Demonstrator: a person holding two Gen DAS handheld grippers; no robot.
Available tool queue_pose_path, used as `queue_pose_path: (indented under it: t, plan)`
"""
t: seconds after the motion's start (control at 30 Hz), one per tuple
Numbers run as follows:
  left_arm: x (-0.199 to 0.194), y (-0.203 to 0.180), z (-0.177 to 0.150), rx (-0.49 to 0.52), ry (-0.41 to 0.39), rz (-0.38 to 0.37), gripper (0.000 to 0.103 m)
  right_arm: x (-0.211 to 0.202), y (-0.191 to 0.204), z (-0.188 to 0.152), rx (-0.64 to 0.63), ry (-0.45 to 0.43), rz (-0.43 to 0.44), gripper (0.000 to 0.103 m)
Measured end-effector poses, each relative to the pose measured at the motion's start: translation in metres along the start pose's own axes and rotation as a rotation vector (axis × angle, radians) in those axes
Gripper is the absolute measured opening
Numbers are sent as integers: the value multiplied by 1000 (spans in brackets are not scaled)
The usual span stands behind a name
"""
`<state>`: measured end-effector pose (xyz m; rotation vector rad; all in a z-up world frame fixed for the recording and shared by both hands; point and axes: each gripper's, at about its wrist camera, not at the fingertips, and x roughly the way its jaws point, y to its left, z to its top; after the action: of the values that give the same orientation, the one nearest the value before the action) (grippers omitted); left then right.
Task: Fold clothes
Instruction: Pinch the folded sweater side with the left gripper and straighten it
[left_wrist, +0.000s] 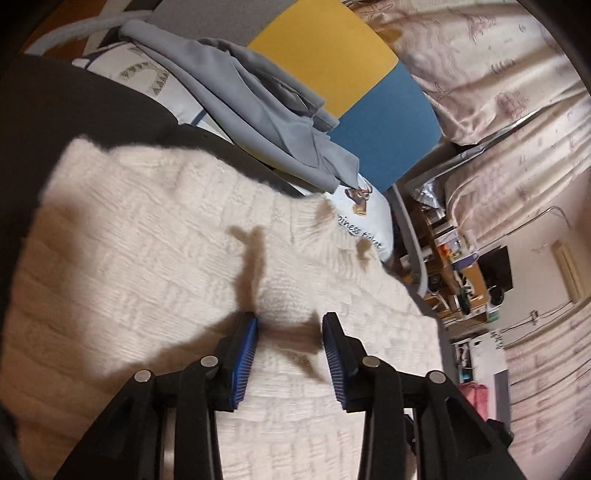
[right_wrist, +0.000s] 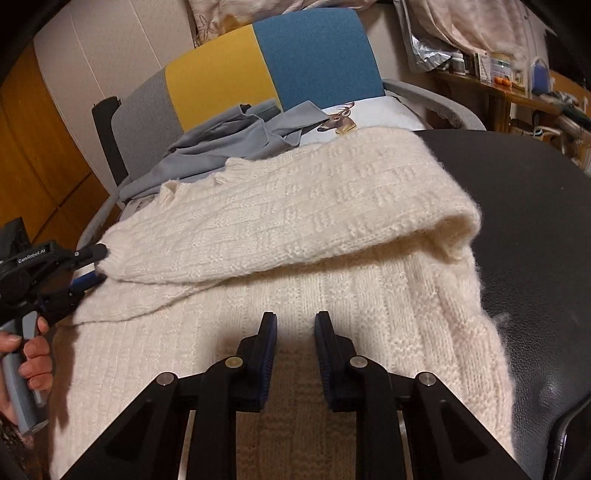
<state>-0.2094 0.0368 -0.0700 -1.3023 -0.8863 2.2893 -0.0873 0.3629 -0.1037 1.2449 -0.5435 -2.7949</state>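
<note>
A cream knitted sweater (right_wrist: 295, 229) lies on a dark round table (right_wrist: 535, 229), with one part folded over its body. It fills the left wrist view (left_wrist: 147, 258) too. My left gripper (left_wrist: 290, 325) is open just above the knit with nothing between its blue pads. In the right wrist view the left gripper (right_wrist: 94, 264) sits at the sweater's left edge, at the end of the folded part; whether it pinches the knit there is unclear. My right gripper (right_wrist: 295, 321) is open and empty over the sweater's near part.
A chair with a grey, yellow and blue back (right_wrist: 258, 70) stands behind the table, holding a grey garment (right_wrist: 229, 144) and a white deer-print cloth (right_wrist: 354, 114). A cluttered wooden shelf (right_wrist: 495, 85) and curtains are at the right.
</note>
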Motion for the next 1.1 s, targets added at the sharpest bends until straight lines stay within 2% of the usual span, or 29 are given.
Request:
queue_pose_path:
  t: [0.03,0.1,0.13,0.23,0.4,0.53,0.63,0.7,0.8,0.87,0.93,1.03,1.1]
  plan:
    - [-1,-3,-1,18,-1,1,14,-6,-7,2,35,-14,23,21]
    - [-4,-13,-2,94,-8,18,12,-18,-22,6,74,-36,43,4]
    - [-6,-18,-3,132,-12,26,11,-24,-29,8,87,-45,48,0]
    - [-19,-27,-3,169,-34,-18,11,-29,-48,15,102,-38,22,0]
    - [-41,-31,0,153,-76,-89,10,-8,-79,29,172,24,76,1]
    - [-45,-23,-2,179,-103,-37,10,-6,-87,39,196,-37,20,1]
    - [-36,-6,-7,171,-95,27,10,-7,-93,46,217,-90,-30,1]
    - [-25,8,-15,166,-78,56,11,-4,-110,41,310,-105,-50,0]
    - [-19,15,-26,192,-87,46,11,-1,-124,34,388,-121,-25,0]
    - [-18,14,-26,200,-83,45,12,-2,-124,36,392,-103,-5,0]
    - [-18,15,-28,203,-75,12,13,-4,-122,40,382,-69,16,0]
    - [-20,19,-30,189,-78,-41,17,-31,-103,39,275,-45,19,1]
    - [-22,17,-32,198,-87,-71,20,-53,-86,39,179,-78,8,1]
